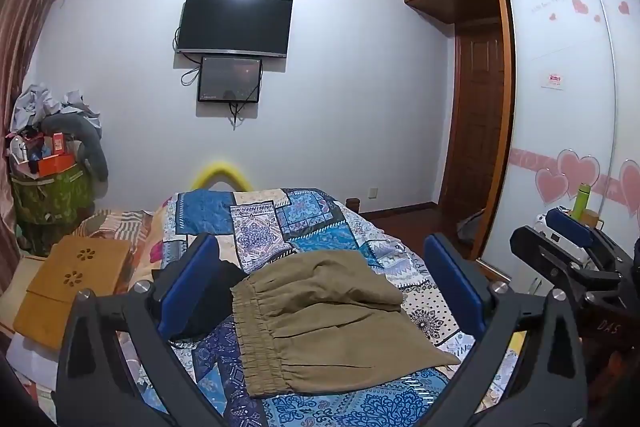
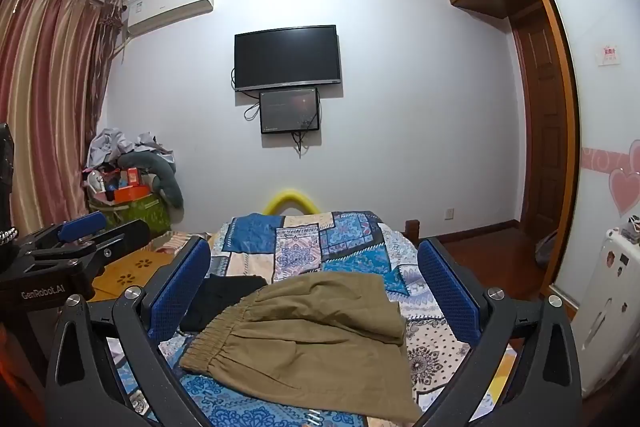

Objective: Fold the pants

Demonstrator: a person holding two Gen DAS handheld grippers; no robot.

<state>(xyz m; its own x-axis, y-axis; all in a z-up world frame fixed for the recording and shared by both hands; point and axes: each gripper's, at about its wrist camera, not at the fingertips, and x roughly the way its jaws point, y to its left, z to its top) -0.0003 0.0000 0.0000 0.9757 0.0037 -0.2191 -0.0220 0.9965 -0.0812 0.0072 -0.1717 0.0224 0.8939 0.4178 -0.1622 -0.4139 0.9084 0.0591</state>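
Where pants (image 1: 332, 319) lie, black garment (image 1: 200, 303) alongside.

Wall-mounted television (image 2: 287, 57) above a smaller screen (image 2: 289, 110), perhaps lit.

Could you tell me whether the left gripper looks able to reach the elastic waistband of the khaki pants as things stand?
Probably yes: the left gripper is open above the bed, and the waistband of the khaki pants lies uncovered just ahead, the black garment beside it, not over it.

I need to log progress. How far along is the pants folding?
Done: the pants lie on the bed, apparently folded over once. In hand: nothing; the left gripper and right gripper hover open above them. Left: any further folds.
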